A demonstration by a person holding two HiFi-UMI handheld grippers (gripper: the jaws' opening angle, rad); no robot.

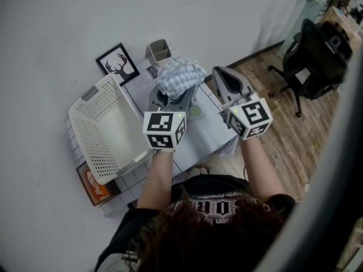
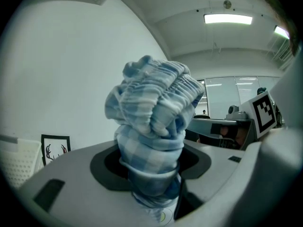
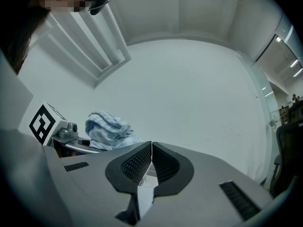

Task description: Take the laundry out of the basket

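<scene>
Head view: left gripper (image 1: 177, 98) is clamping a bunched blue-and-white checked garment (image 1: 180, 77) at upper centre, held above the table (image 1: 207, 132) and clear of the white laundry basket (image 1: 96, 123) sitting at left centre. The basket is looking empty inside. Right gripper (image 1: 222, 75) is hovering just right of the garment, not touching it. A framed deer picture (image 1: 118, 63) and a grey container (image 1: 160, 51) are standing behind, near the wall

Left gripper view: the jaws are squeezing the checked garment (image 2: 154, 126) low down, with cloth packed between the pads. Most of the bundle, gathered waistband included, is mushrooming up above the grip. The deer picture (image 2: 55, 150) and the basket (image 2: 16, 162) are showing at lower left

Right gripper view: right gripper (image 3: 150, 162) is clenched, pads meeting, nothing between them. The checked garment (image 3: 108, 126) is sitting at centre left, apart from these jaws

Risk, as a judgement: the grip is catching only the lower folds, so the top-heavy bundle could be working loose and sliding out. If it is let go too close to the table edge it could be ending up on the floor; too far back, it could be knocking the grey container
</scene>
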